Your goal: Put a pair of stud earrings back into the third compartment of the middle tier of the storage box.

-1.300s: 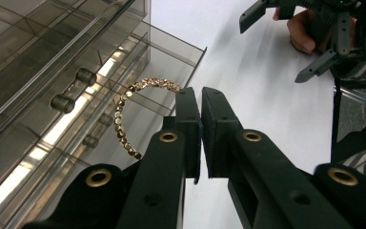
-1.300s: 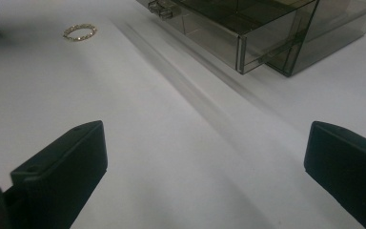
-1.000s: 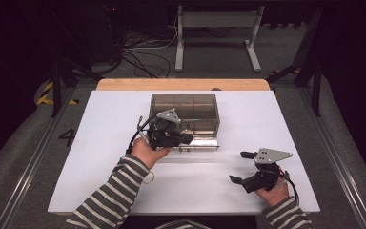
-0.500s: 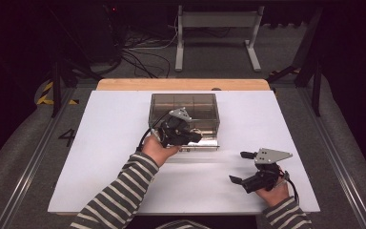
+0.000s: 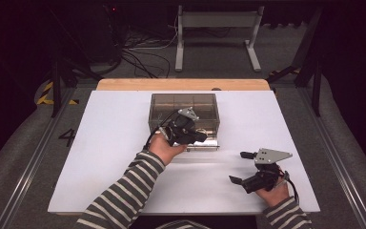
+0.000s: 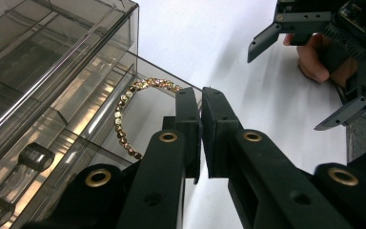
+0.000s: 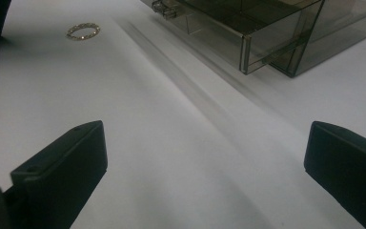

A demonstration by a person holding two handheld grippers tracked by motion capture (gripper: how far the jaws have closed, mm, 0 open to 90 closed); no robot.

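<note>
A smoky see-through box (image 5: 183, 102) stands mid-table with its bottom drawer (image 5: 213, 145) pulled out toward me. My left gripper (image 5: 204, 138) hovers over that drawer. In the left gripper view its jaws (image 6: 201, 90) are pressed together, and a gold beaded bracelet (image 6: 120, 114) hangs from their tips above the open drawer (image 6: 76, 129). My right gripper (image 5: 238, 167) rests at the front right of the table. Its jaws stand wide apart in the right gripper view (image 7: 205, 152), with nothing between them.
A second small gold ring-shaped chain (image 7: 71, 33) lies on the white table (image 5: 109, 143), left of the box (image 7: 286, 43) in the right gripper view. A wooden strip (image 5: 181, 84) edges the table's far side. Cables and a metal stand lie beyond it.
My left hand has moved to the right along the front of the box, over the open drawer. The right hand has kept still.
</note>
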